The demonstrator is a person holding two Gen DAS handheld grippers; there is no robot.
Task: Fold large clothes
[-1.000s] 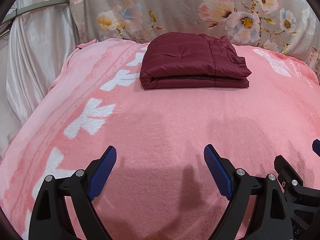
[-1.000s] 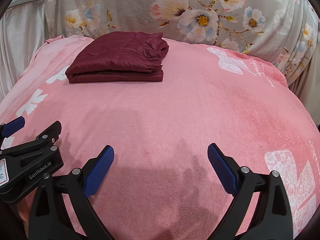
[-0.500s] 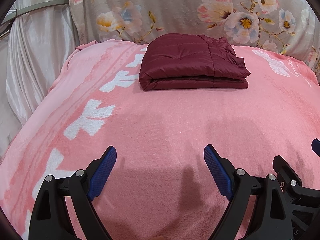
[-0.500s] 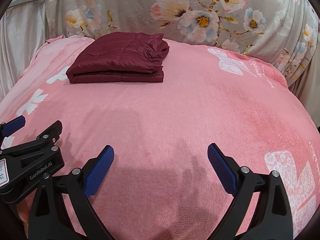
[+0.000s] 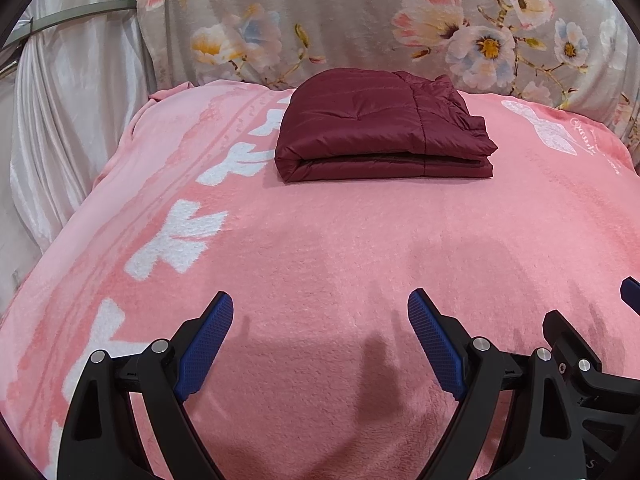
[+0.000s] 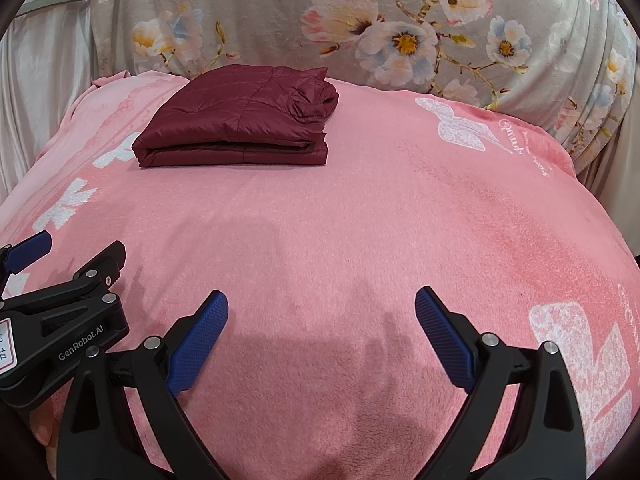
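Your folded jacket lies on the blanket.
Your left gripper and right gripper hover wide, empty, well apart from it.

Maroon quilted jacket, pink white-patterned blanket

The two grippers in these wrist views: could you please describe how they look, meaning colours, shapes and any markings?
Both look alike. The left gripper and the right gripper have black angular plastic frames with silver screw heads, and two tapered fingers faced with blue textured pads. Seen in the right view, the left gripper's body carries white "GenRobot.AI" lettering and a partly visible white label. No cables or sleeves show.
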